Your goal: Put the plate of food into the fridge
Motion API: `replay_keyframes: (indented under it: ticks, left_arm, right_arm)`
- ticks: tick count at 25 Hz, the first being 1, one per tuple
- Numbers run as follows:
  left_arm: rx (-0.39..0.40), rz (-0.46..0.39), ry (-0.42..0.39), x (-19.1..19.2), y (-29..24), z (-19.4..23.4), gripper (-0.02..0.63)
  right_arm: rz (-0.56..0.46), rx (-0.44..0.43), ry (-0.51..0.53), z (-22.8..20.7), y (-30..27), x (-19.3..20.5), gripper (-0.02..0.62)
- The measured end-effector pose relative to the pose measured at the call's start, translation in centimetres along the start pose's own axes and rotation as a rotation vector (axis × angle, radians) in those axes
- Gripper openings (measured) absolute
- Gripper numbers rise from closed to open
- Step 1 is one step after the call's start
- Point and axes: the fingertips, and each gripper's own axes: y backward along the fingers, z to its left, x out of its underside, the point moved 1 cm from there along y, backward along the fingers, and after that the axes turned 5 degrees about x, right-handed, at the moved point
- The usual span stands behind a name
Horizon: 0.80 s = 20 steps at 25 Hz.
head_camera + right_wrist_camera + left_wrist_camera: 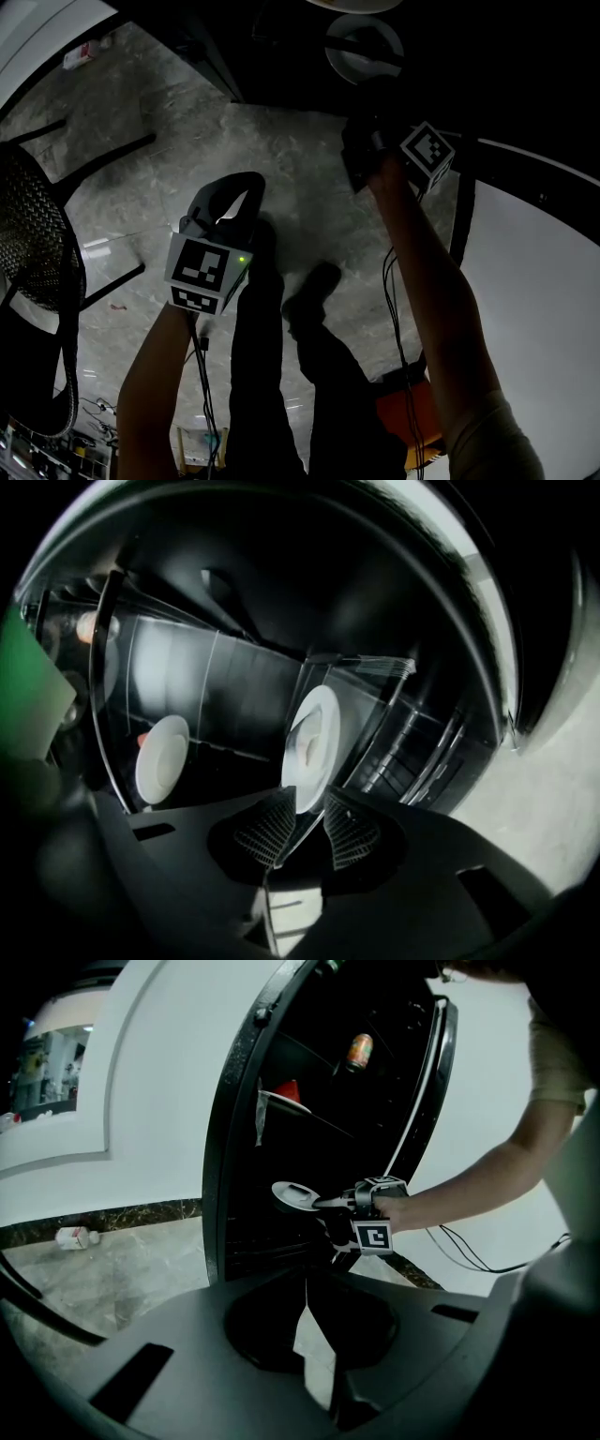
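**A:** Right claw (305,825) is pinching the plate of food (312,731) by its rim only. The plate is inside the open fridge (231,1147), low down. Can't tell if it rests on a shelf.

**B:** Risk?

**A:** It's a thin edge grip with the weight out front. I'd guess the plate could tilt or slip and spill the food. A careless swing might clip the other plate (161,758) shelved nearby.

**B:** Left claw?

**A:** Left claw (306,1282) is pressed together, holding nothing, outside the fridge above the floor.
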Motion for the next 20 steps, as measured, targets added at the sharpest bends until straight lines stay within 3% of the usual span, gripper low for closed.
replay_keyframes:
  ticks: [9, 14, 20]
  left_arm:
    - [-0.021, -0.01, 0.004, -0.2, 0.2, 0.0, 0.011]
    - [-0.031, -0.018, 0.008, -0.5, 0.3, 0.2, 0.011]
    - [-0.048, -0.011, 0.0, -0.7, 0.8, 0.5, 0.012]
  right_arm:
    - [0.026, 0.013, 0.068, 0.2, 1.3, 0.1, 0.08]
    - [0.126, 0.005, 0.174, 1.0, 1.6, 2.5, 0.026]
    - [0.223, -0.009, 0.279, 2.4, 1.9, 5.3, 0.02]
